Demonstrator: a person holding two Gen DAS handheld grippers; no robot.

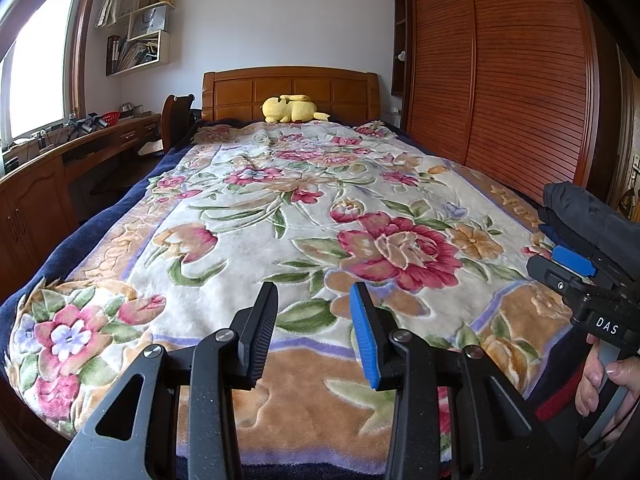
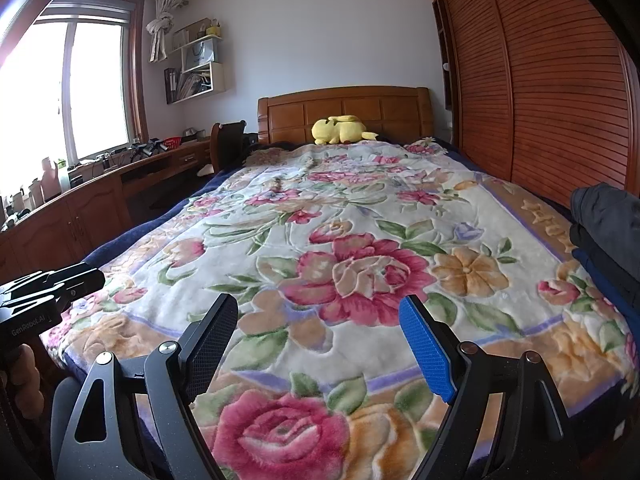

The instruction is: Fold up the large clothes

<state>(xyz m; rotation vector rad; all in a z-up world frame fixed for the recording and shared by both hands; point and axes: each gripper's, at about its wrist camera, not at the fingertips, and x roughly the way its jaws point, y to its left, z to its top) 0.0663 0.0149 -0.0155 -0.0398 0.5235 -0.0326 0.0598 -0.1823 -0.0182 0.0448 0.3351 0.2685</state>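
On the wall shelf (image 2: 200,76), books (both claws spread, empty)

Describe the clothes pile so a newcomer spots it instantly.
Start at the bed with the floral blanket. Follow its edge nearest the slatted wooden wardrobe toward the foot. The stack of dark clothes sits there: plain navy-black fabric, the only unpatterned thing on the blanket besides the yellow plush.

The left gripper (image 1: 314,292) sits near, above the foot of the floral blanket (image 1: 248,216), its jaws apart with nothing between them. At the right edge, the right gripper (image 1: 570,262) is gripped by a hand (image 1: 600,384). Dark folded clothes (image 1: 584,216) lie just beyond it on the blanket's right border. A yellow plush toy (image 1: 292,109) rests far, against the wooden headboard (image 1: 290,92).
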